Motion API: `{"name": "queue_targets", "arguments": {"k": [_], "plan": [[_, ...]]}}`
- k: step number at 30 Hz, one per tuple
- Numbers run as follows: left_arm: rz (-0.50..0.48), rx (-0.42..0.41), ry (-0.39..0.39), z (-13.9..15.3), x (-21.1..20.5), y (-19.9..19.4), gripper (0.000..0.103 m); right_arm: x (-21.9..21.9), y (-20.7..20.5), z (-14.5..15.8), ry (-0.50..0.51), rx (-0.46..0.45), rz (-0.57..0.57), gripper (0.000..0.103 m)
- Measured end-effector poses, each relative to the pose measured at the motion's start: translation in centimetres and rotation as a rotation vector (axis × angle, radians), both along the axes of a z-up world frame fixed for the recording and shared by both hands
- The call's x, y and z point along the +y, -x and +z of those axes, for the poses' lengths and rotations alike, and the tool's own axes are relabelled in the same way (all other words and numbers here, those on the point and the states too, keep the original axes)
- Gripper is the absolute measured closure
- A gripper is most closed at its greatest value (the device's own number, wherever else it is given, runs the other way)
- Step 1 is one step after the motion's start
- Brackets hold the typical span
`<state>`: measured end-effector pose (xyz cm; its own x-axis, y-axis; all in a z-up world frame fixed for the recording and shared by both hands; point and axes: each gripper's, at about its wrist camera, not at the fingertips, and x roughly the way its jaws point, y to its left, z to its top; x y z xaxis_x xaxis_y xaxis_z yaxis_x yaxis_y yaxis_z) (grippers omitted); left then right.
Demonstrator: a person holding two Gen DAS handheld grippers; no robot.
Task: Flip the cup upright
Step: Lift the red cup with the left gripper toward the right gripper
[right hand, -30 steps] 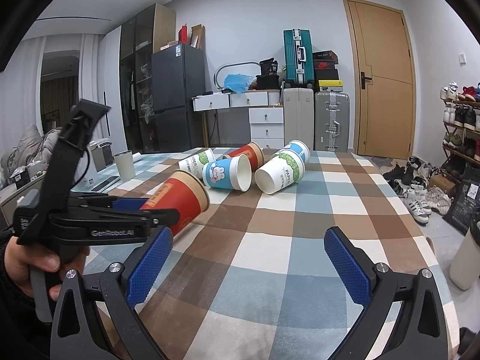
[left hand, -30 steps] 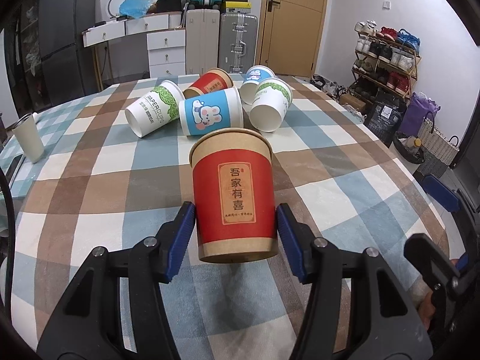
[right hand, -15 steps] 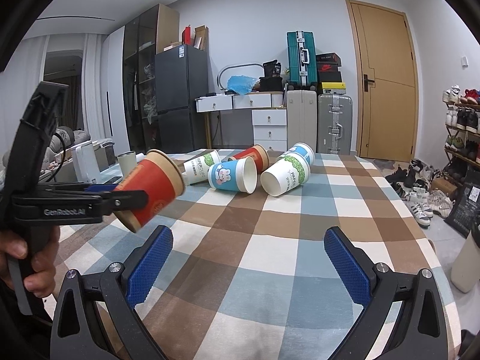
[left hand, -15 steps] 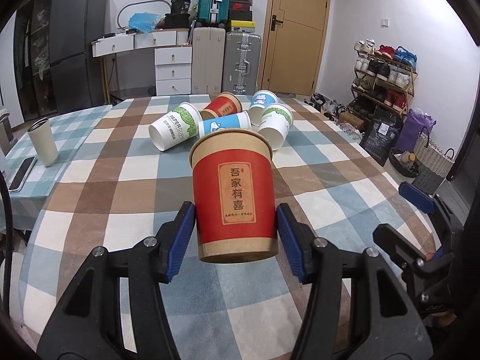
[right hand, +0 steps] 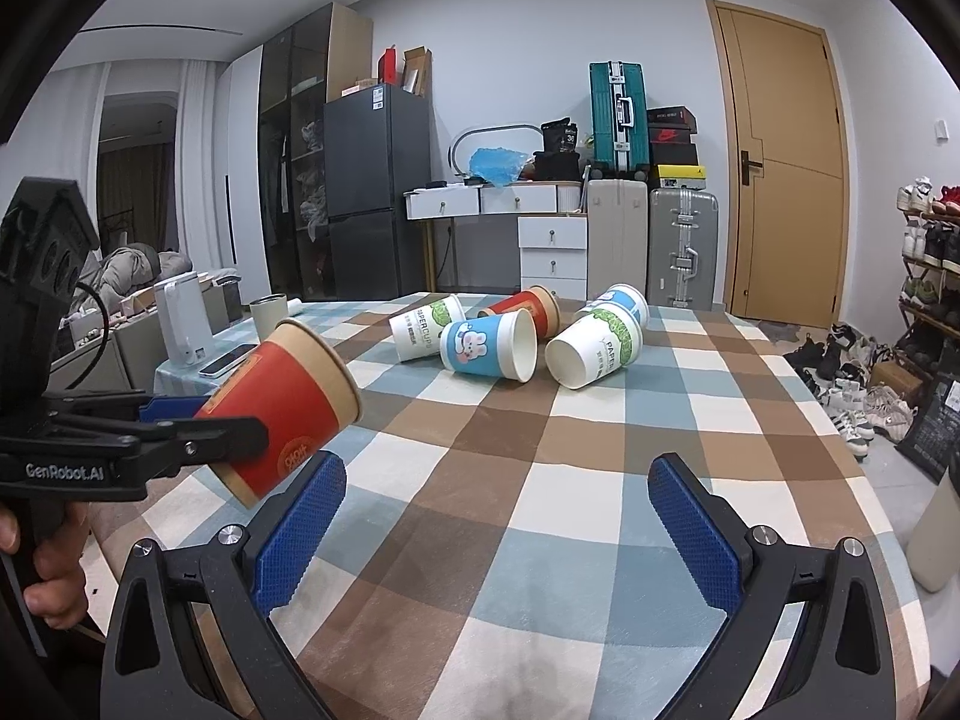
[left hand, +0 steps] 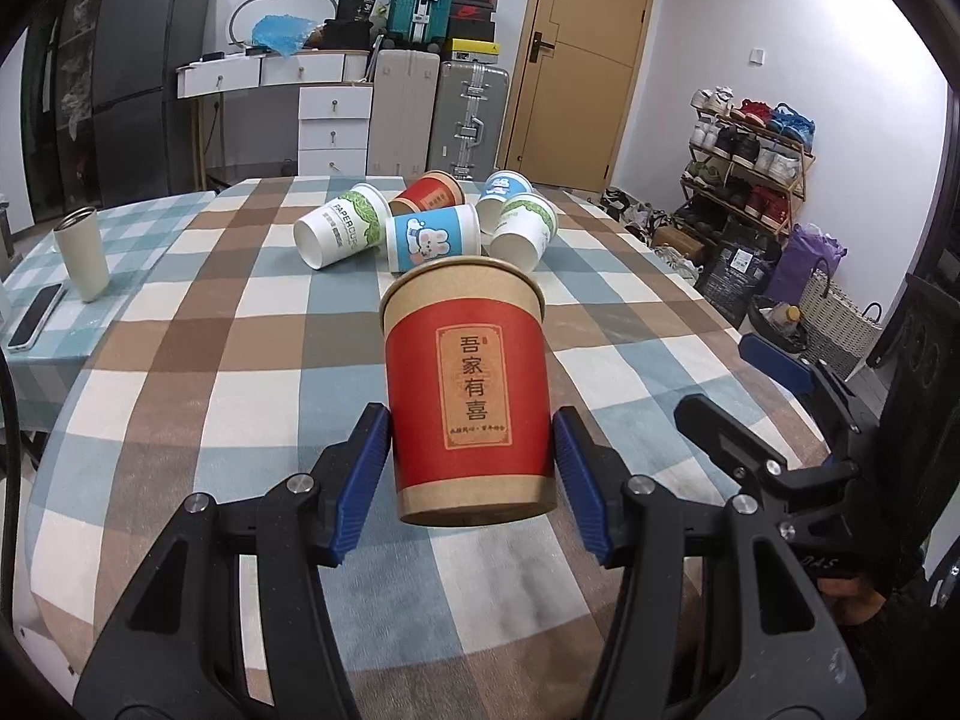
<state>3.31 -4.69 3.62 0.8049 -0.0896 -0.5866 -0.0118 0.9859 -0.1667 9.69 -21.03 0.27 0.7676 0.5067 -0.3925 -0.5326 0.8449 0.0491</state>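
Observation:
My left gripper [left hand: 473, 447] is shut on a red and brown paper cup [left hand: 468, 384] near its base. In the right wrist view the same cup [right hand: 282, 408] hangs above the checked tablecloth, tilted with its rim up and to the right. My right gripper [right hand: 495, 519] is open and empty over the near part of the table; it also shows in the left wrist view [left hand: 774, 402] at the right. Several more paper cups lie on their sides further back: a blue rabbit cup [right hand: 489, 345], two white green-leaf cups [right hand: 594, 348], another red cup [right hand: 528, 309].
The checked tablecloth [right hand: 540, 480] covers a round table. A beige tumbler [left hand: 81, 255] and a phone [left hand: 33, 315] sit on the left side table. Suitcases, drawers and a fridge stand behind; a shoe rack [left hand: 744, 168] is at the right.
My left gripper has lifted the red cup off the table and tipped it from nearly lying towards rim-up. The right gripper has stayed open and still.

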Motion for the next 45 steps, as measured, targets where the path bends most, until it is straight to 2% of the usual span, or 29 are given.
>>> {"name": "queue_targets", "arguments": {"k": [6,12,27,29,31,33,36,39,45], "plan": [[-0.008,0.012,0.055,-1.3,0.1,1.0,0.049,-0.1,0.4,-0.3,0.009,0.017,-0.008,0.0],[-0.017,0.072,0.106,-3.2,-0.1,0.4,0.049,-0.7,0.7,-0.6,0.002,0.03,-0.021,0.0],[-0.031,0.067,0.052,-5.1,-1.7,1.7,0.049,-0.1,0.6,-1.1,0.016,0.038,-0.006,0.0],[-0.03,0.077,0.054,-5.2,-1.7,1.5,0.046,-0.1,0.6,-1.1,0.015,0.038,-0.007,0.0],[-0.028,0.092,0.066,-5.3,-1.5,1.4,0.036,-0.1,0.6,-1.1,0.012,0.038,-0.008,0.0],[-0.027,0.093,0.076,-5.2,-1.3,1.4,0.033,-0.1,0.6,-1.1,0.012,0.039,-0.009,0.0],[-0.014,0.074,0.061,-4.7,-0.9,1.6,0.02,-0.2,0.6,-1.0,0.004,0.041,-0.009,0.0],[-0.008,0.054,0.059,-4.1,-0.2,2.0,0.018,-0.2,0.5,-0.8,0.0,0.052,-0.004,0.0],[0.025,-0.002,0.042,-2.9,1.5,2.9,0.001,0.2,0.5,-0.5,0.01,0.064,-0.007,0.0]]}}
